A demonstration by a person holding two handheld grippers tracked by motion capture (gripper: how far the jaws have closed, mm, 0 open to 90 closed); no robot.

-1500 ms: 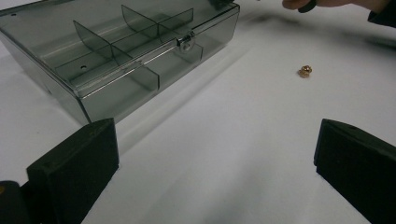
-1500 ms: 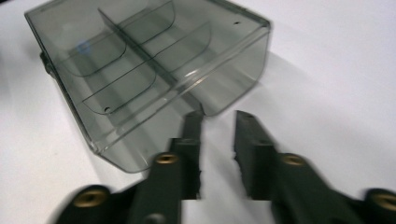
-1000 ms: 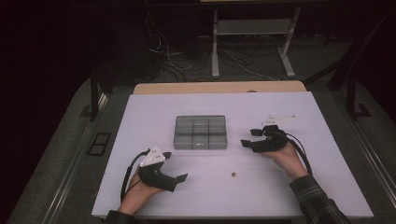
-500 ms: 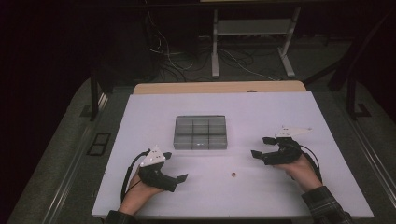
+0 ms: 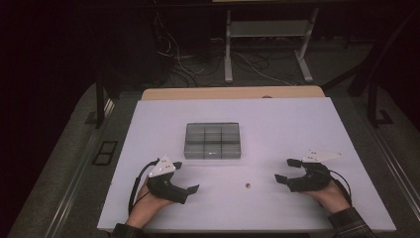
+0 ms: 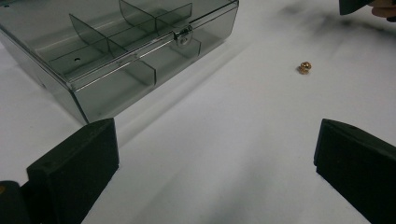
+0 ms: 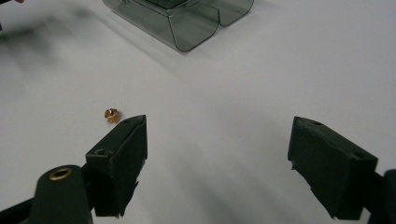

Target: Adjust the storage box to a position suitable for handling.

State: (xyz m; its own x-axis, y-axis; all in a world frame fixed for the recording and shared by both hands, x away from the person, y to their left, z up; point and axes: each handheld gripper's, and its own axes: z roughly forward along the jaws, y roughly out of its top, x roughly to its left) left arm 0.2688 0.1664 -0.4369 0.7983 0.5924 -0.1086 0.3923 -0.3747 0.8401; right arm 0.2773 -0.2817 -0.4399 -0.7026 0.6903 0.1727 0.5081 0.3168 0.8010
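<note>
A smoky clear plastic compartment box (image 5: 213,141) sits shut at the middle of the white table (image 5: 277,124). Its latch faces the near edge. A small brass nut-like piece (image 5: 247,186) lies alone on the table in front of the box, between the two grippers. My left gripper (image 5: 185,176) rests near the front left, open and holding nothing. The box (image 6: 126,51) and the brass piece (image 6: 304,68) lie ahead of the left gripper (image 6: 215,172). My right gripper (image 5: 284,170) is open at the front right. The brass piece (image 7: 112,115) lies just beyond the left jaw of the right gripper (image 7: 217,163).
A tan board edge (image 5: 233,92) runs along the table's far side. Behind it are a metal stand (image 5: 267,44) and loose cables (image 5: 188,64) on the dark floor. A corner of the box (image 7: 182,18) lies ahead of the right gripper.
My right gripper has drawn back from beside the box toward the near edge and a little to the right, staying open. The left gripper, box and brass piece have not moved.
</note>
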